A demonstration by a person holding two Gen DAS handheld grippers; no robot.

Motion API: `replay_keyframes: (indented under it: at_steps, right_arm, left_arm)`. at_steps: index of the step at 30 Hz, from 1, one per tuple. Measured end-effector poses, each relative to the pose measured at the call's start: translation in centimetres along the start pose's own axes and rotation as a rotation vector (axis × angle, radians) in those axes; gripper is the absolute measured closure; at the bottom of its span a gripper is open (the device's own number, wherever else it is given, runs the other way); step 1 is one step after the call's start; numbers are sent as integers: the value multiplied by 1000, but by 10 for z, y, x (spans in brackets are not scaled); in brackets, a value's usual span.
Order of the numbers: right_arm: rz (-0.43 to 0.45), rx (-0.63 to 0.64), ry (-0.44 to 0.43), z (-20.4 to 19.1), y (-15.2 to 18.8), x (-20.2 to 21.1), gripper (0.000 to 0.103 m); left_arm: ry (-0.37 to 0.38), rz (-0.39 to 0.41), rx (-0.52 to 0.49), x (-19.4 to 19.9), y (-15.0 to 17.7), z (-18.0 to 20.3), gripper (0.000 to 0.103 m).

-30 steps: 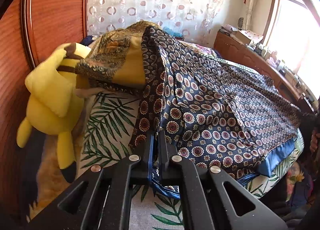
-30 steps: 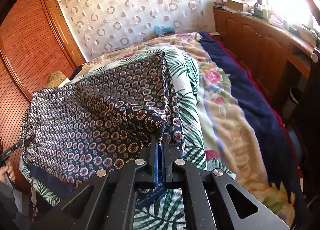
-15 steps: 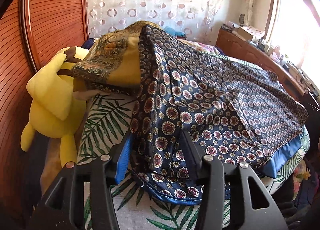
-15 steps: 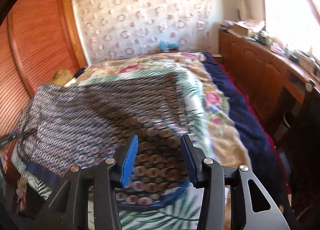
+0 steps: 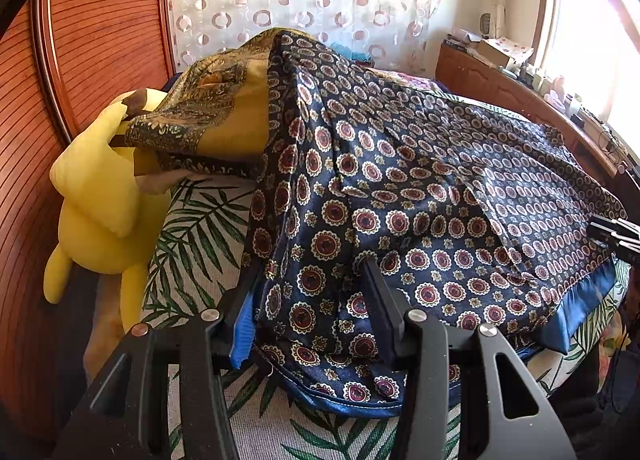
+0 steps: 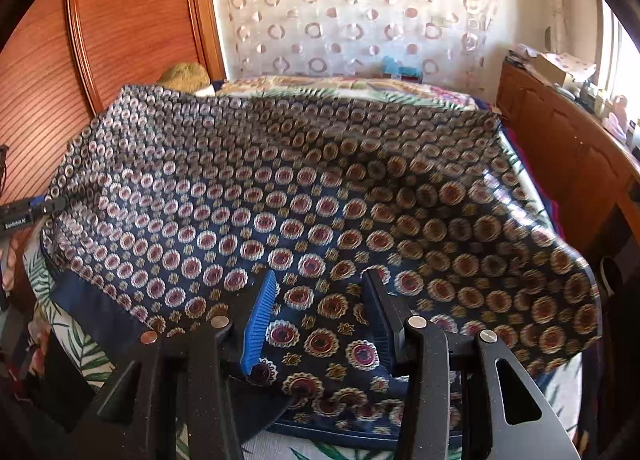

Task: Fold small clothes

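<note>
While the bed point(image 5: 192, 219) carries the navy patterned scarf point(image 5: 420, 195) spread over it, beside a yellow plush toy point(image 5: 96, 203), your left gripper point(image 5: 310, 296) and right gripper point(image 6: 320, 308) have just opened; cloth lies between the fingers, apparently unpinched.

A navy scarf point(image 5: 420, 195) with red-and-cream medallions and a blue border lies over a white, green-palm-leaf bedspread point(image 5: 200, 244), beside a yellow plush toy point(image 5: 96, 211).
</note>
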State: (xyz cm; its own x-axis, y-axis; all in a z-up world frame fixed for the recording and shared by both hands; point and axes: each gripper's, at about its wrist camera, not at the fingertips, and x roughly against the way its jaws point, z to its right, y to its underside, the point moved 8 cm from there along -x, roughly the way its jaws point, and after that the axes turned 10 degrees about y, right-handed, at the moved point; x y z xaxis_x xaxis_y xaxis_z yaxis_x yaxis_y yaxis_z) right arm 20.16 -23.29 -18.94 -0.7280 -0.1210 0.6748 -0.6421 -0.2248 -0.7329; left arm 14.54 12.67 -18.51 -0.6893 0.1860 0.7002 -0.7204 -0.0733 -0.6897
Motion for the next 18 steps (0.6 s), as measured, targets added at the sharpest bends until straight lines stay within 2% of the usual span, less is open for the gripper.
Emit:
replay_keyframes:
  at_steps: [5,8,10,13,18]
  right_arm:
    - [13,6,22,0,-3,-13,51]
    - [33,53,44,-10,3,-12,32]
    - [29,39,50,-11,6,-12,18]
    - [28,36,63,-15,7,-14,15]
    - [19,30,73,-15,9,-11,14]
  left_arm:
    - [0,-7,10,-4,3,-2,54]
    - [3,-5,14,-5,5,-1,54]
    - [-3,-1,9,-5,5,-2,54]
    - [3,2,12,-5,6,-2,55]
    - [10,11,29,-4,6,-8,68]
